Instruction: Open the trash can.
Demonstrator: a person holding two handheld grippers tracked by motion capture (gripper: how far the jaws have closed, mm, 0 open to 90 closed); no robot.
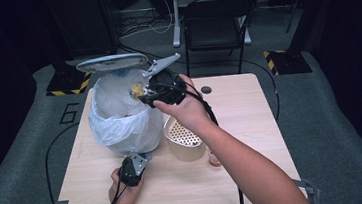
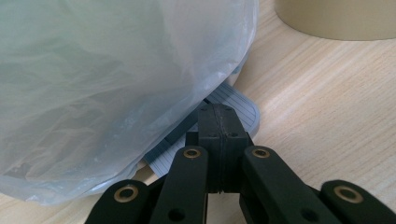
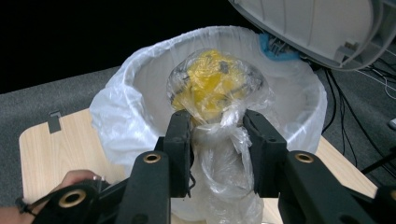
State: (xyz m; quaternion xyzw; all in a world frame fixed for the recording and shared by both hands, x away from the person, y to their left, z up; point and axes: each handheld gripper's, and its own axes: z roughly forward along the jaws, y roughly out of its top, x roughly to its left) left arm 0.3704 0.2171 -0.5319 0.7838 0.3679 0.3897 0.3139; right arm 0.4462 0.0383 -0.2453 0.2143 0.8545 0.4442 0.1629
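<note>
I hold my right tool (image 3: 218,123) up over the open mouth of the round waste bin lined with a pale translucent plastic bag (image 1: 120,115), and its two black jaws pinch the twisted neck of a small clear plastic bag with yellow scraps inside (image 3: 215,86). The bulging, filled part of that small bag sits just above the jaw tips, in front of the bin's opening; the loose tail of the plastic hangs down between the jaws. In the high view the small bag (image 1: 137,89) shows as a yellow spot at the front of my right tool (image 1: 144,93), just over the bin's rim on the side nearest the middle of the table.

The bin's grey oval lid (image 1: 112,63) stands raised behind the opening; in the right tool's view its pale underside (image 3: 317,28) hangs at the upper right.

My left tool (image 2: 218,135) rests low at the near foot of the bin, its jaws pressed together with nothing between them that I can see. Their tips lie on the ribbed grey pedal (image 2: 236,112) that juts out from under the bin liner (image 2: 116,88). In the high view my left hand (image 1: 124,185) holds that tool (image 1: 135,162) down on the light wooden table (image 1: 250,115).

Just beside the bin, to its right, stands a beige round container with a perforated insert (image 1: 185,140), under my right forearm.
</note>
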